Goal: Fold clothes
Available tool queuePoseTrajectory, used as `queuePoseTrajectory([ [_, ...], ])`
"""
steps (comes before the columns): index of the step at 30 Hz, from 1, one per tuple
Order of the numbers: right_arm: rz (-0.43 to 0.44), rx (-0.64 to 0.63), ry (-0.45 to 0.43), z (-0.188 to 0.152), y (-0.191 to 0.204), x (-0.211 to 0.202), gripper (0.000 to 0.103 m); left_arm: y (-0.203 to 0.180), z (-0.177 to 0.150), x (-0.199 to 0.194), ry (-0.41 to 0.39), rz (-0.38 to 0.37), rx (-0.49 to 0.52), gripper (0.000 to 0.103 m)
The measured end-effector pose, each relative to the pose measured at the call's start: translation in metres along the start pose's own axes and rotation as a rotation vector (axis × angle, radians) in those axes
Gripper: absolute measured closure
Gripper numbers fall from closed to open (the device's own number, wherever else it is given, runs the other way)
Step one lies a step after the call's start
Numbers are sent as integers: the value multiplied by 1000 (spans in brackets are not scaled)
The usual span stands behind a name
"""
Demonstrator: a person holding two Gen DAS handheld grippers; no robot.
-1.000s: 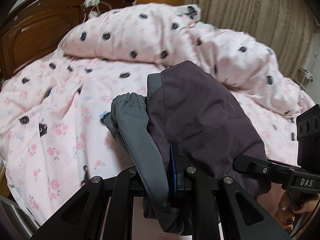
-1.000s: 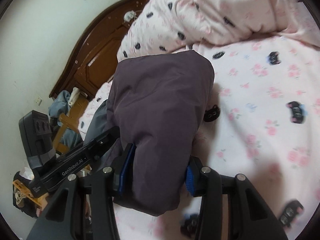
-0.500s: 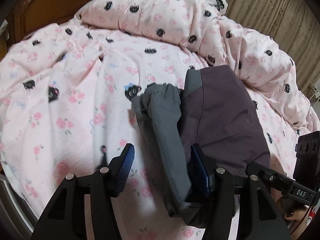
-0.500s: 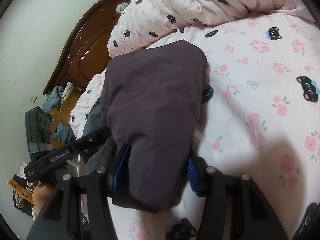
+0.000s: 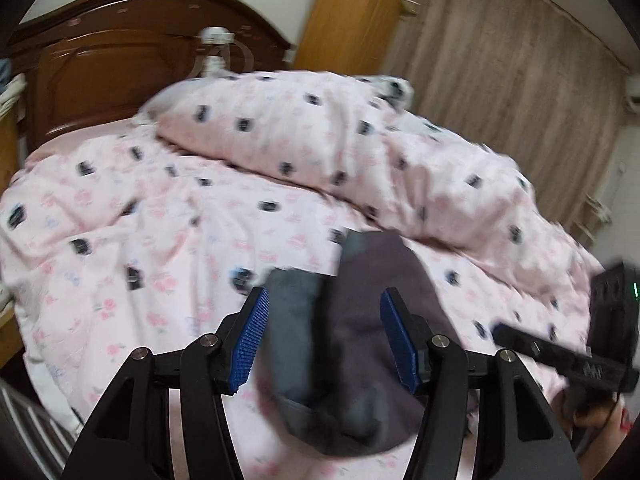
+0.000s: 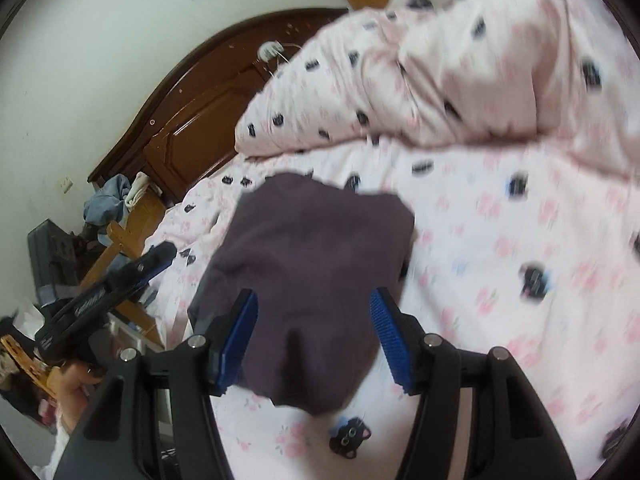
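Note:
A folded dark purple garment (image 5: 376,328) with a grey part (image 5: 294,336) along its left side lies on the pink patterned bed sheet (image 5: 140,240). My left gripper (image 5: 326,340) is open just above the garment's near end, holding nothing. In the right wrist view the same purple garment (image 6: 316,272) lies flat on the sheet. My right gripper (image 6: 314,344) is open over the garment's near edge, empty. Both views are motion-blurred.
A bunched pink duvet (image 5: 340,152) lies across the far side of the bed. A dark wooden headboard (image 5: 100,68) stands behind it. A wooden chair with clothes (image 6: 116,208) stands left of the bed. Brown curtains (image 5: 500,80) hang at the right.
Both grippers have opened and let go of the garment, which now lies on the bed. Both grippers have pulled back and tilted up.

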State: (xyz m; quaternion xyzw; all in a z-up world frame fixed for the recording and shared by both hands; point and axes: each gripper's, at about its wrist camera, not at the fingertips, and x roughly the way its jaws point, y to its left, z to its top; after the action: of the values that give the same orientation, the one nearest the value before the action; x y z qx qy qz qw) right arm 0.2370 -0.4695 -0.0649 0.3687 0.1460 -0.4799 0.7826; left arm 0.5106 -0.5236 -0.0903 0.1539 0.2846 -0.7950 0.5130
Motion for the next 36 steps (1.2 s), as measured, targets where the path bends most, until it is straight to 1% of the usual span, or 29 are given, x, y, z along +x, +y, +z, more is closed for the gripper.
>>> queuePoseTrajectory([
  [2,-17,-48,1,4,9,-2,42,-11,-5,3,38,-39,39,50],
  [5,-36,-127,22,3,25,1,42,-29,-14,11,108,-33,108,50],
  [6,-41,-162,34,-1,31,3,44,-31,-18,16,137,-13,123,50],
  [8,-55,-226,77,-13,42,11,52,-31,-24,27,189,35,136,50],
  [9,-68,-259,118,-23,46,18,65,-29,-27,32,213,62,134,50],
  [10,-82,-288,148,-31,49,24,72,-27,-30,38,237,88,133,50],
  [13,-124,-341,168,-51,53,35,72,-19,-37,50,279,123,116,49],
  [19,-134,-335,180,-58,52,44,71,-16,-48,67,317,169,144,49],
  [23,-139,-333,198,-61,49,50,71,-11,-51,73,338,161,122,48],
  [28,-127,-292,202,-65,38,58,71,-14,-54,78,349,176,142,46],
  [32,-160,-325,213,-69,45,64,69,-14,-56,82,358,180,147,44],
  [33,-169,-334,216,-70,47,66,63,-15,-55,82,358,180,149,43],
  [34,-179,-349,223,-71,51,67,52,-16,-55,82,355,182,155,42],
  [35,-191,-374,238,-72,56,69,49,-18,-56,82,351,185,161,41],
  [36,-199,-398,249,-72,63,68,42,-20,-56,80,341,190,171,40],
])
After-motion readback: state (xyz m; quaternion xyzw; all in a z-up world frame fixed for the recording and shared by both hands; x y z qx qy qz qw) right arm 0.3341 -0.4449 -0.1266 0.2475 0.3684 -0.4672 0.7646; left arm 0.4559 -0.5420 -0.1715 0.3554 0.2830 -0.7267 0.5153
